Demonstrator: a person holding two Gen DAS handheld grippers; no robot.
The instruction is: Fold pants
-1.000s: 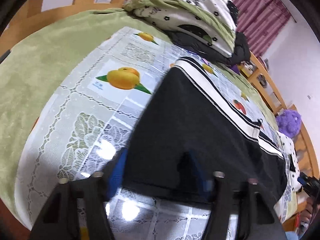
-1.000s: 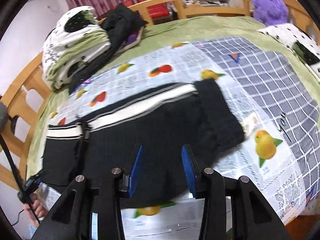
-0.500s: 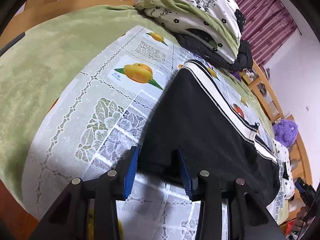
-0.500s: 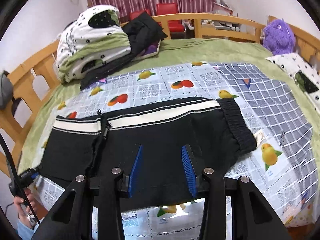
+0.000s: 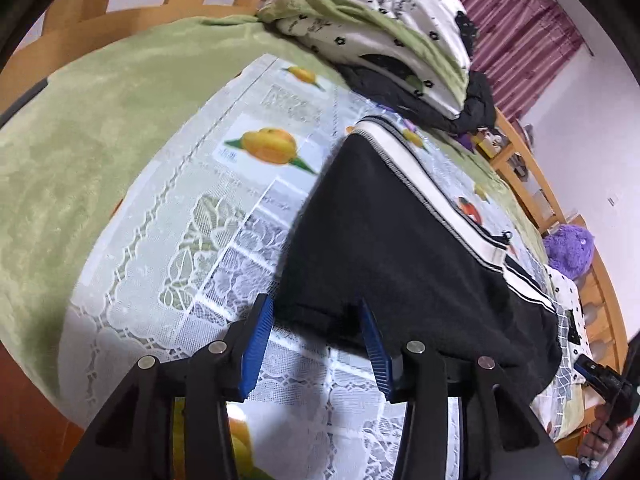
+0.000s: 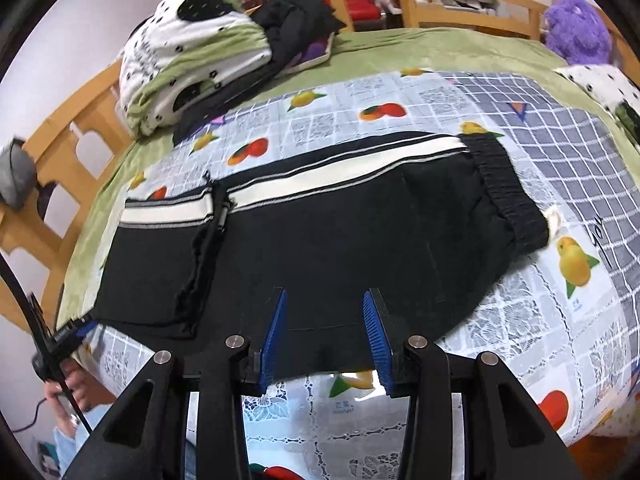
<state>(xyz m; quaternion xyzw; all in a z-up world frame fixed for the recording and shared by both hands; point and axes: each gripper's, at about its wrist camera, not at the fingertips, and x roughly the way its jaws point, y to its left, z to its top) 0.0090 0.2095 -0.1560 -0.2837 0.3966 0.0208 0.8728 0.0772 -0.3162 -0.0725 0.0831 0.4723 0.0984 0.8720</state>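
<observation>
Lying flat across the fruit-print tablecloth (image 6: 400, 92) that covers the bed, the black pants (image 6: 340, 232) are folded lengthwise, with a white side stripe (image 6: 352, 164) running along their far edge and the elastic waistband (image 6: 508, 192) at their right end. One leg end is doubled back over the pants on the left side, its stripe section (image 6: 168, 212) sitting beside a small zipper.

In the left wrist view, the left hand-held gripper (image 5: 316, 336) hovers at the near hem of the pants (image 5: 400, 240), its blue-padded jaws spread wide with nothing between them, the pad tips right at the fabric edge. In the right wrist view, the right hand-held gripper (image 6: 326, 330) is likewise spread wide and holds nothing, its pads over the near edge of the pants, around the middle of their length.

Beyond the pants, a folded floral quilt (image 6: 192, 48) and dark clothing (image 6: 296, 20) rest on the green blanket (image 5: 100, 120), and a purple plush toy (image 6: 576, 28) sits at the far right corner.
</observation>
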